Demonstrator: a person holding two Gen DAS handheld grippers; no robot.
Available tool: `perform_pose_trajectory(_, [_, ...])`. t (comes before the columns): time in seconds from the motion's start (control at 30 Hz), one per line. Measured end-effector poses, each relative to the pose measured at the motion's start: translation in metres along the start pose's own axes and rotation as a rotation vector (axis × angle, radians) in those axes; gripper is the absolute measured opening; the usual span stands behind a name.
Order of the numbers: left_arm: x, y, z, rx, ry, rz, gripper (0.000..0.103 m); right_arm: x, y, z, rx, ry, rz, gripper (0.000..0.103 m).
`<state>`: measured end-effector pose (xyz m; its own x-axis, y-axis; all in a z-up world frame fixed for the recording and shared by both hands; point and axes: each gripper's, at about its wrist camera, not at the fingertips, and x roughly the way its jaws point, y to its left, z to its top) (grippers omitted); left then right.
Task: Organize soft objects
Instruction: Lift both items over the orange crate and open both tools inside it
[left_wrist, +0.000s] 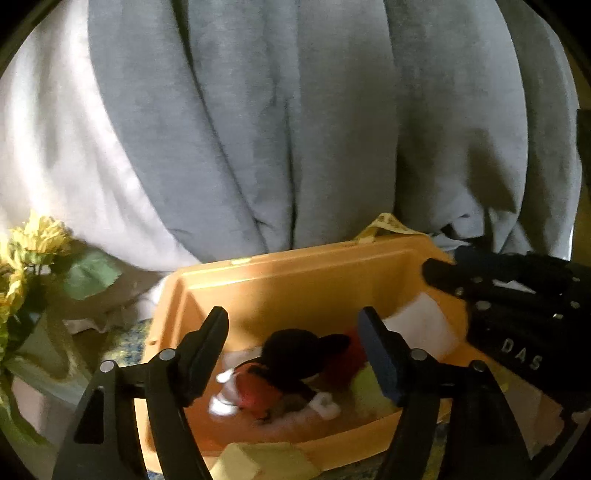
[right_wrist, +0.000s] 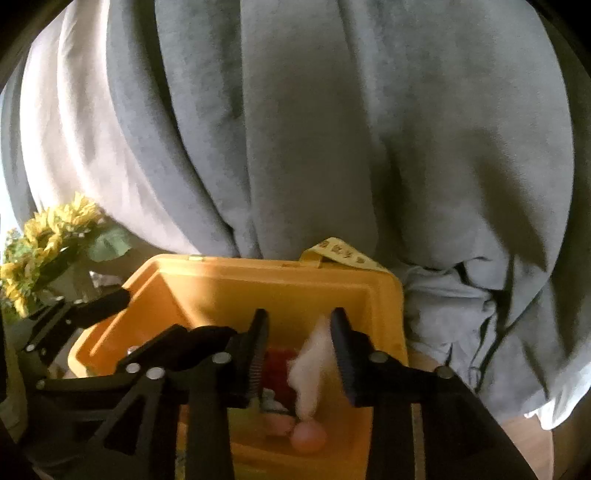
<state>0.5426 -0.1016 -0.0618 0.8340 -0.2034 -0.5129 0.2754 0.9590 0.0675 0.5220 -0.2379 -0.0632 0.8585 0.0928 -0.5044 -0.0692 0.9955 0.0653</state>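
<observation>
Gray curtain (left_wrist: 277, 129) hung behind the orange bin (left_wrist: 295, 269). Left gripper (left_wrist: 293, 350) gaped wide, empty, above the toys. Right gripper (right_wrist: 299, 354), half open, touched white fluff (right_wrist: 308, 373), which might slip out.

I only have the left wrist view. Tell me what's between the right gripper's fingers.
Observer: A white fluffy piece sits between the fingers of the right gripper, above the yellow bin.
Operator: Say whether it's clamped.
Observer: No. The jaws stand apart, and the piece lies against one finger only.
Operator: Report what's below it.
Observer: A pink, ball-like object lies on the bin floor.
</observation>
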Motion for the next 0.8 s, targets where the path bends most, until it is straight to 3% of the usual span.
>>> perform_pose_trajectory(0.23, [-0.031,0.020,-0.005,-0.060,-0.019,0.100,0.082,-0.018,0.003,-0.004,0.004,-0.021,-0.081,0.052])
perform_pose_trajectory(0.53, [-0.105,0.028,-0.013,-0.068,-0.108,0.202,0.096,-0.079,0.019,-0.019,0.038,-0.079,-0.126,0.076])
perform_pose_trajectory(0.8, [-0.167,0.029,-0.030,-0.059,-0.164,0.261,0.103,-0.135,0.038,-0.035,0.056,-0.106,-0.117,0.081])
